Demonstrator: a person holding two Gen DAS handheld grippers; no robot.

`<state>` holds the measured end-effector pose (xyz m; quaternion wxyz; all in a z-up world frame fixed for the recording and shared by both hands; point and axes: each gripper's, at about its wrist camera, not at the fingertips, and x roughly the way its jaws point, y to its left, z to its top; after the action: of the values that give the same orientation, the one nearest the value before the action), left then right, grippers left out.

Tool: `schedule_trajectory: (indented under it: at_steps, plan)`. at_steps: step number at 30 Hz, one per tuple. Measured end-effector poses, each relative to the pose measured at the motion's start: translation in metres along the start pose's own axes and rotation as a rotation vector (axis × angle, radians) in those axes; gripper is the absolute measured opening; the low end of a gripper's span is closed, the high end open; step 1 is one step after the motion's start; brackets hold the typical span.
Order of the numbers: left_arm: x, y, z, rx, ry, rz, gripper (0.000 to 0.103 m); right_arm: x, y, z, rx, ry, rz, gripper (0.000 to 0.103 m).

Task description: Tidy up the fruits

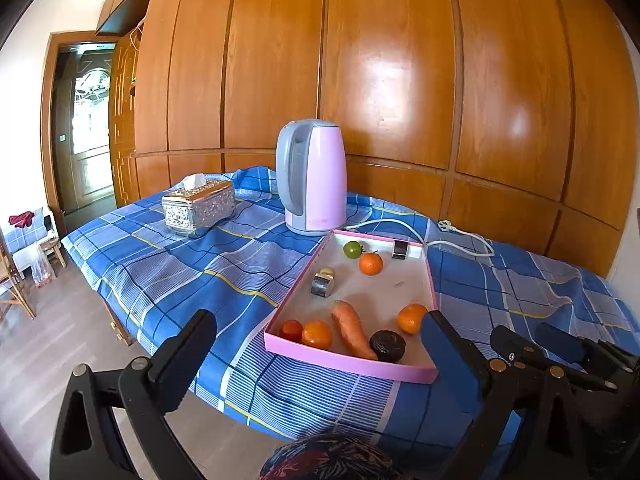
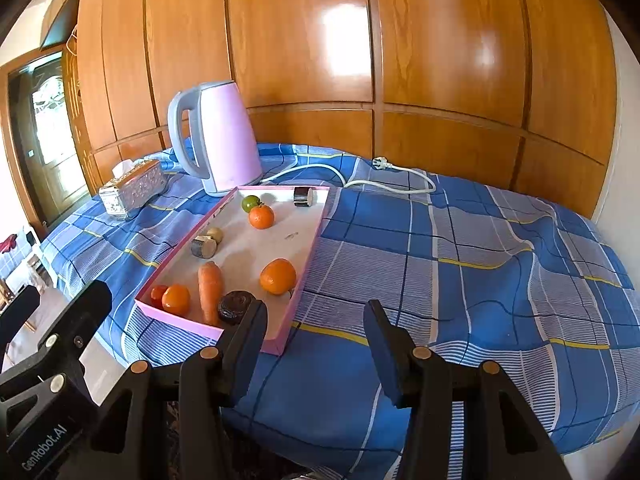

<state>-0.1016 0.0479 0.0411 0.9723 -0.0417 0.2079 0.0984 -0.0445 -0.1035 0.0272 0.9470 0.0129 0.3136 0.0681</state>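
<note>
Pink tray (image 1: pixel 344 364) on a table covered with a blue checked cloth (image 1: pixel 168 280), seen from the near edge by both wrist cameras. Along the tray's near wall, left to right: a red tomato (image 1: pixel 291 330), touching an orange (image 1: pixel 317 335); a carrot (image 1: pixel 352 330) lying lengthwise with its tip toward the near wall; a dark round fruit (image 1: pixel 387 345). A second orange (image 1: pixel 412 318) sits near the right wall, a third orange (image 1: pixel 371 263) farther back, just beside a green tomato (image 1: pixel 353 249). A silver cylinder (image 1: pixel 322 284) with a small pale item (image 1: pixel 328 271) behind it lies by the left wall; a dark metallic cylinder (image 1: pixel 399 249) rests at the far right corner. Beyond the tray stands a pink kettle (image 1: pixel 314 176) with its white cord (image 1: pixel 460 242); a silver tissue box (image 1: pixel 199 207) lies far left. Left gripper (image 1: pixel 320 344) hovers before the tray, fingers spread wide, holding nothing. Right gripper (image 2: pixel 316 332), likewise released and empty, hangs over the tray's near right corner.
</note>
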Motion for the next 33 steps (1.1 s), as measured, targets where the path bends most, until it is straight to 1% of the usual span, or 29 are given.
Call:
schedule_trajectory:
  at_steps: [27, 33]
  plan:
    - [0.007, 0.005, -0.002, -0.017, 0.022, 0.003, 0.102, 0.009, 0.007, -0.002, -0.01, 0.02, 0.005, 0.051]
    - [0.007, 0.004, -0.004, -0.012, 0.008, 0.01, 0.102, 0.012, 0.006, -0.003, -0.007, 0.029, 0.005, 0.051]
